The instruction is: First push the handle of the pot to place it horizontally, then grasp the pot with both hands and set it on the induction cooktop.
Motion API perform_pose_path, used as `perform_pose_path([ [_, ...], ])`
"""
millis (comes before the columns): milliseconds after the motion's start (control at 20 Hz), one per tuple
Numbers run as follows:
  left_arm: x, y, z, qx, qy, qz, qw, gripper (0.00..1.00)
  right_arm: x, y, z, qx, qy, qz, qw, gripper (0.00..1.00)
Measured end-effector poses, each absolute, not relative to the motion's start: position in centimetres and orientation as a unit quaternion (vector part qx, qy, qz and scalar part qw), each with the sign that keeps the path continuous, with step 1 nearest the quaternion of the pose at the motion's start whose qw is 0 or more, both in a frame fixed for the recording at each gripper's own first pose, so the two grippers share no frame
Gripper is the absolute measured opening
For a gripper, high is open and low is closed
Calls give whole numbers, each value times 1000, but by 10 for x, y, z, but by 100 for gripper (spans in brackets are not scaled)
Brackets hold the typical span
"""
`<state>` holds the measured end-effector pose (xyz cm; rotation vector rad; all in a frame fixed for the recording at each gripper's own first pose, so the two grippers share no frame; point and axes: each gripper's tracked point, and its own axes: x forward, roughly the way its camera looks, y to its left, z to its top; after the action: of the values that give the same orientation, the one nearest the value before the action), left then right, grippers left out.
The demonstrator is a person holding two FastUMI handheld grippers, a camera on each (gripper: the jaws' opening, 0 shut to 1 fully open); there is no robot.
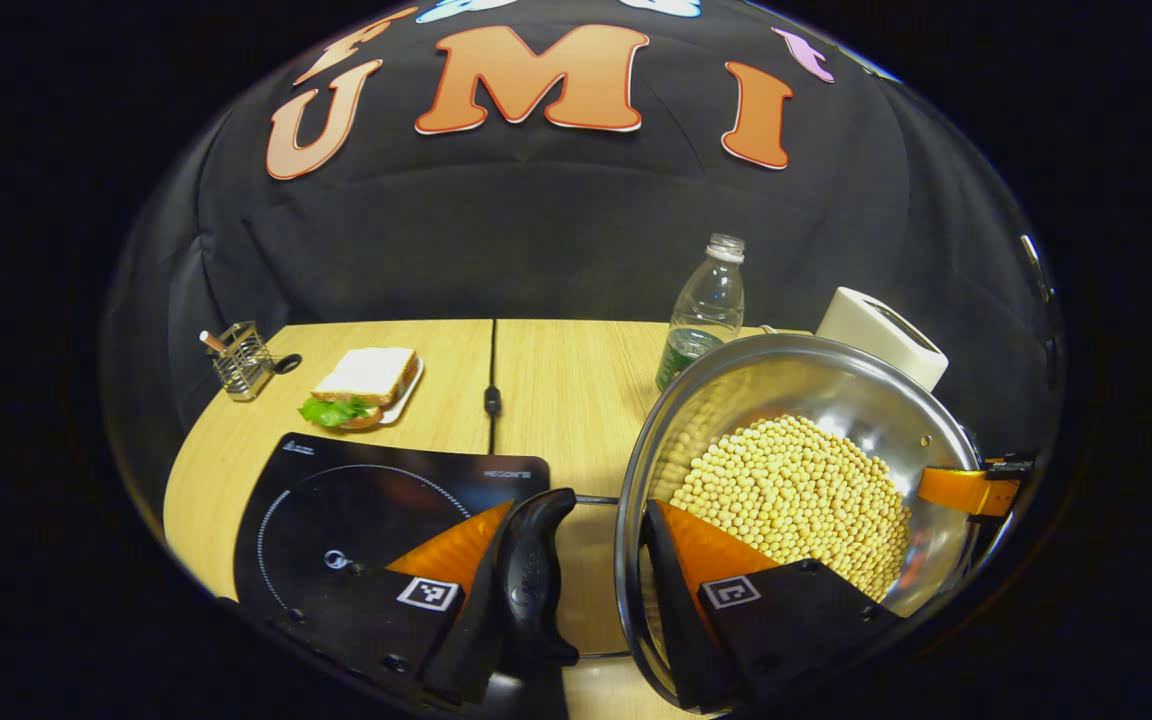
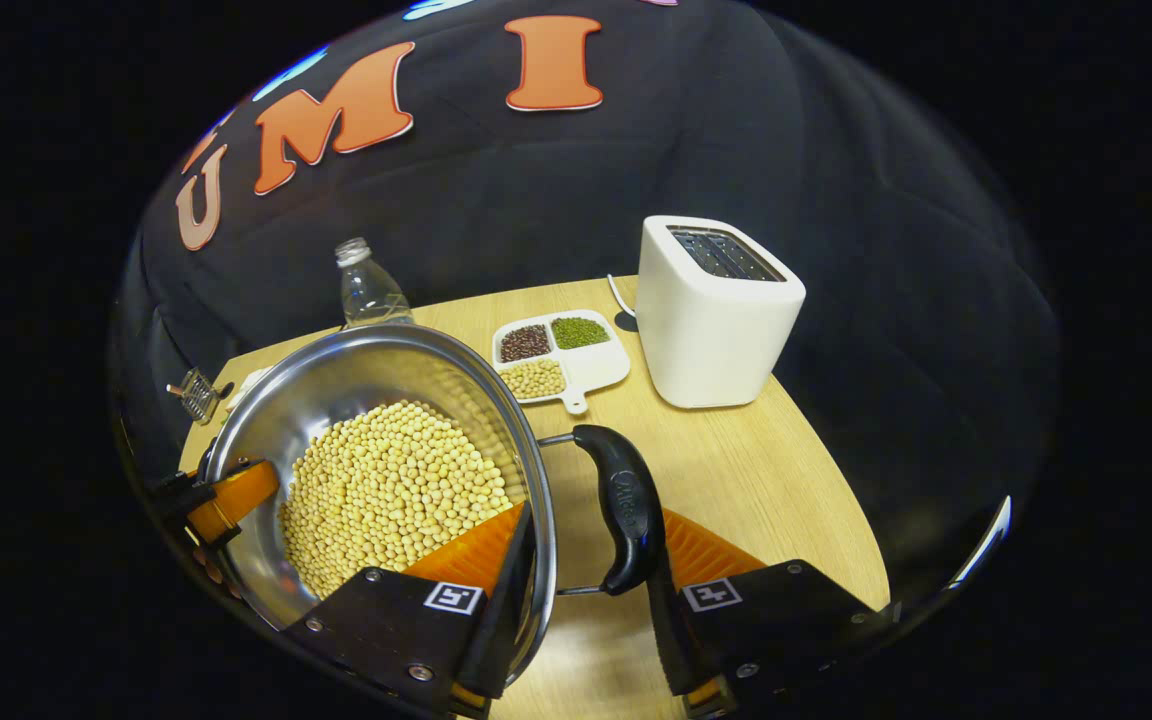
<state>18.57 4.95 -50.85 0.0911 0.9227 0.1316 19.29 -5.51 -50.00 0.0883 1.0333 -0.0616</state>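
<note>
1. The round stainless-steel pot [image 1: 796,470], holding a heap of pale yellow soybeans [image 1: 796,495], sat at about four o'clock in my left gripper view and at eight o'clock in my right gripper view. I could not tell whether it rested on the light wooden table [image 2: 766,470] or was just lifted.

2. My left gripper [image 1: 591,575] had its jaws apart around one side of the pot: one finger lay inside the rim against the wall, the other outside the black moulded side handle [image 1: 533,575]. Whether both pressed firmly, I could not tell.

3. My right gripper [image 2: 586,580] stood the same way on the opposite side, one finger inside the rim, the other outside the second black side handle [image 2: 626,515].

4. In each view the far gripper showed at the opposite rim: at three o'clock in the left gripper view, at nine o'clock in the right.

5. I judged the handle push done and the two-handed grasp in hand.

6. The flat black induction cooktop [image 1: 376,500] lay at seven o'clock in the left gripper view, just beside the pot. The next move would call for a level, matched lift so the beans stayed in, then a carry toward the ring.

7. Farther off stood a clear plastic bottle [image 1: 704,305], a white toaster [image 2: 716,310], a white divided tray of beans [image 2: 561,355], a sandwich on a plate [image 1: 366,385] and a wire holder [image 1: 241,360].
</note>
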Motion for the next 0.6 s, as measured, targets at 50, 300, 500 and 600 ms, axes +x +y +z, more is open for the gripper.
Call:
perform_pose_path([
  [50, 182, 55, -501, 49, 445, 62, 892, 74, 193, -58, -500, 44, 493, -23, 868, 58],
  [300, 168, 87, -469, 55, 434, 73, 897, 74, 197, -60, -506, 42, 482, -7, 875, 58],
  [500, 161, 116, -442, 63, 422, 84, 901, 74, 199, -61, -508, 37, 470, 13, 882, 58],
  [600, 157, 132, -429, 67, 421, 91, 900, 74, 200, -60, -510, 38, 469, 23, 882, 53],
])
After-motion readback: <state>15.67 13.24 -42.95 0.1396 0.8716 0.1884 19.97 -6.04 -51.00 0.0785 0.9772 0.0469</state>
